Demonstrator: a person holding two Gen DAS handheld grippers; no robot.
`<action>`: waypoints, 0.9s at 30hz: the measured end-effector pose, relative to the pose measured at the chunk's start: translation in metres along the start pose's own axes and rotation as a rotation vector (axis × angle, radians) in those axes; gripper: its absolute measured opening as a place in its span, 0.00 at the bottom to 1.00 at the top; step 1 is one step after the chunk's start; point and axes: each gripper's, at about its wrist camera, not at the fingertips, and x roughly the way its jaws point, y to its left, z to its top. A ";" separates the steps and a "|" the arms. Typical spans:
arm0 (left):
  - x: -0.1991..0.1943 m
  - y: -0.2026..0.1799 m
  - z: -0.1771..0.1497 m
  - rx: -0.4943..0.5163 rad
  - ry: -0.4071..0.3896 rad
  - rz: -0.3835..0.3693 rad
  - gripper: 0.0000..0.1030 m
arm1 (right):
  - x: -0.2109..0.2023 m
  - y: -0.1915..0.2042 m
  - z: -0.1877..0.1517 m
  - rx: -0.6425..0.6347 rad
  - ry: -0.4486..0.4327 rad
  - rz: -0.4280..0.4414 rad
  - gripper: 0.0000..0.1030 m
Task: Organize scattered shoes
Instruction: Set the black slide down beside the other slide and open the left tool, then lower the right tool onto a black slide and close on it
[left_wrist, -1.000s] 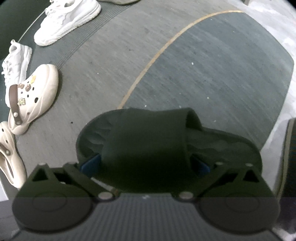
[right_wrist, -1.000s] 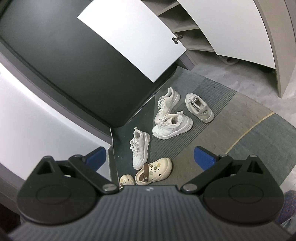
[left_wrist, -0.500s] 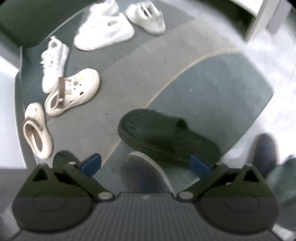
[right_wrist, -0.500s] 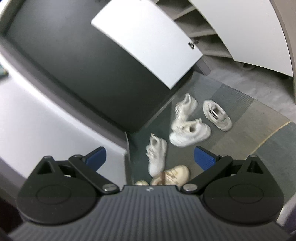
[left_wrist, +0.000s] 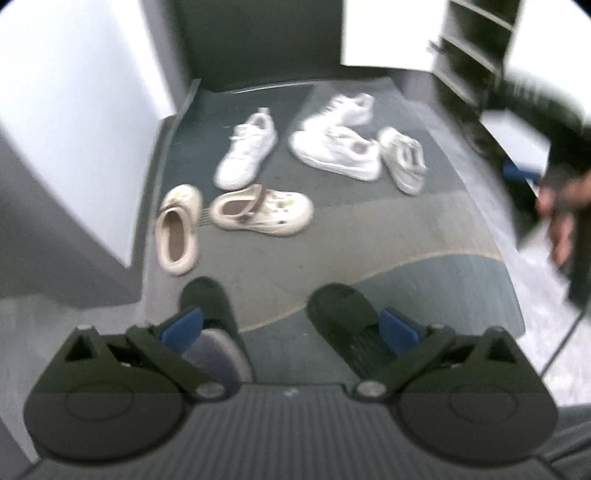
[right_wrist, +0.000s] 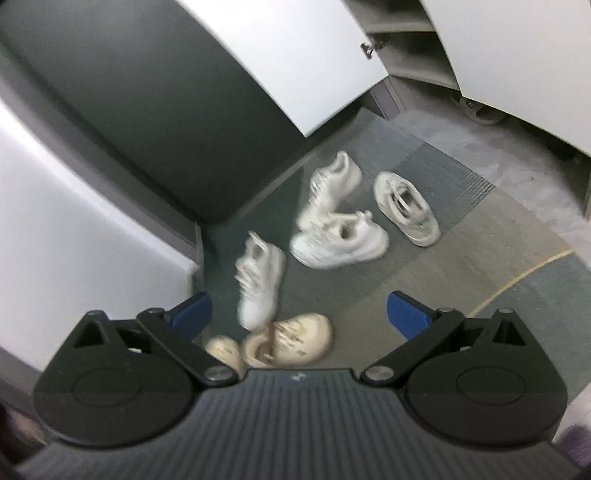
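Currently both grippers hang above the floor with jaws spread wide and nothing between them. Left gripper (left_wrist: 290, 328) looks down on two dark slides: one (left_wrist: 212, 314) under its left finger, the other (left_wrist: 343, 317) by its right finger, lying apart on the mat (left_wrist: 424, 236). Right gripper (right_wrist: 297, 308) faces the pale shoes further in.

Shoes remain scattered: two cream clogs (left_wrist: 177, 230) (left_wrist: 262, 212) just beside each other, one white sneaker (left_wrist: 247, 151) near the wall, three more (left_wrist: 336, 149) (left_wrist: 347, 110) (left_wrist: 404, 158) bunched close together, the middle pair touching. Open cabinet (right_wrist: 406, 62) with shelves stands beyond them.

Risks, as judged:
- Both views are smeared by motion; a descent now could miss a rim and shove a shoe.
- In the bunched trio, the fingers could catch a neighbour or a lace.
- Sneakers look alike; mismatched pairing is likely.
- The person's other hand (left_wrist: 561, 218) sits close on the right; the two grippers could cross paths.
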 end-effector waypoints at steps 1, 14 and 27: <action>-0.006 0.005 0.003 -0.032 -0.008 -0.007 1.00 | 0.005 0.004 -0.004 -0.027 0.017 -0.010 1.00; -0.032 0.023 -0.001 -0.133 -0.214 -0.185 1.00 | 0.122 0.117 -0.177 -0.415 0.154 0.141 1.00; -0.058 0.001 -0.022 -0.001 -0.310 -0.277 1.00 | 0.242 0.214 -0.386 -0.771 0.210 0.098 1.00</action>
